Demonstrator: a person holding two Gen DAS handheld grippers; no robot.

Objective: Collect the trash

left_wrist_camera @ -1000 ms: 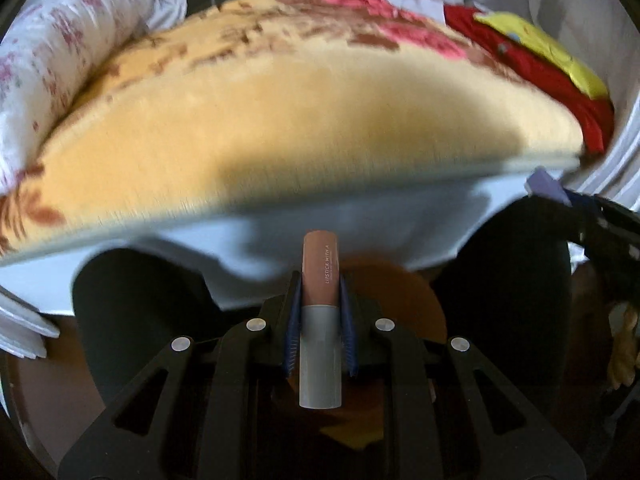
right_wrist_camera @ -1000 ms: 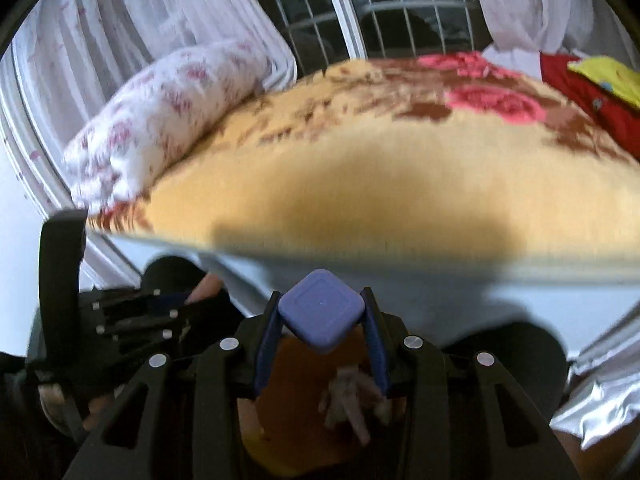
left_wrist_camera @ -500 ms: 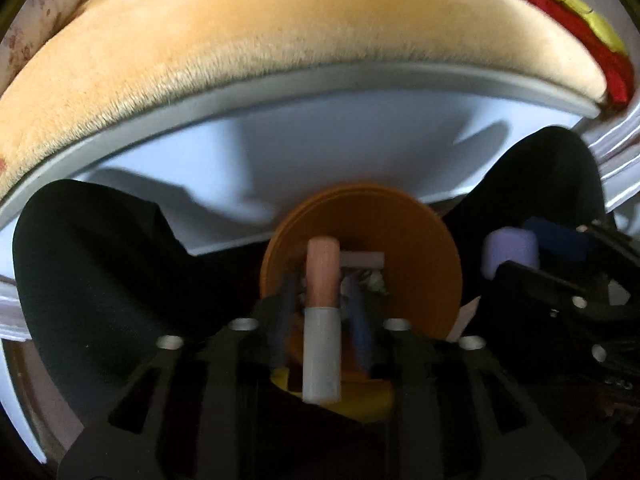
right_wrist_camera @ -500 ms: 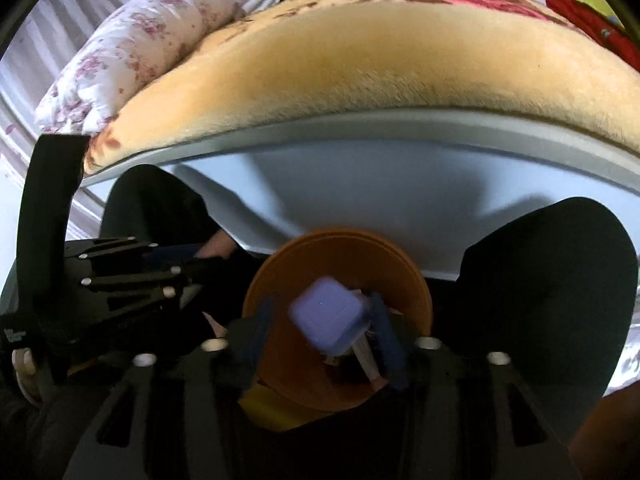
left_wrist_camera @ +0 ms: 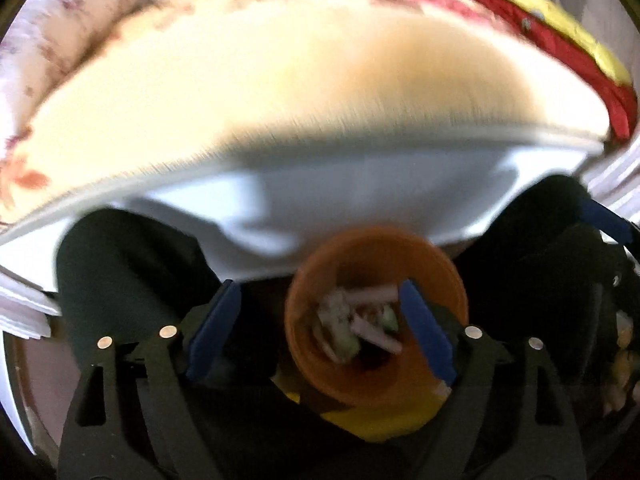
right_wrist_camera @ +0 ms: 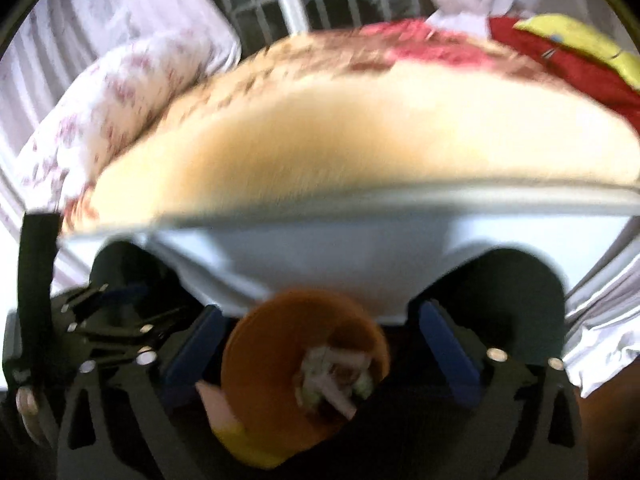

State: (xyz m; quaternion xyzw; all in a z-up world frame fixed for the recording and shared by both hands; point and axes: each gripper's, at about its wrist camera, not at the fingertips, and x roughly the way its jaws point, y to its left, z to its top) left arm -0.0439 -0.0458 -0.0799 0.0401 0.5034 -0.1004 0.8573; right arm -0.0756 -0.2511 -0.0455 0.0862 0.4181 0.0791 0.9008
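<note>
In the left wrist view the left gripper (left_wrist_camera: 320,336) stands spread wide with nothing between its blue pads, its jaws having just been opening, and below it the orange bin (left_wrist_camera: 376,320) on the floor, just off the near edge of the bed (left_wrist_camera: 280,92), holds a blurred heap of pale trash (left_wrist_camera: 356,324). In the right wrist view the right gripper (right_wrist_camera: 320,356) is likewise wide apart and empty, its jaws having just been opening over the same bin. Both loads look delivered; I judge this round finished, with any further trash unseen.

Orange bin (left_wrist_camera: 448,280), yellow floral blanket (left_wrist_camera: 280,92), blue-padded tongs (left_wrist_camera: 320,332)
</note>
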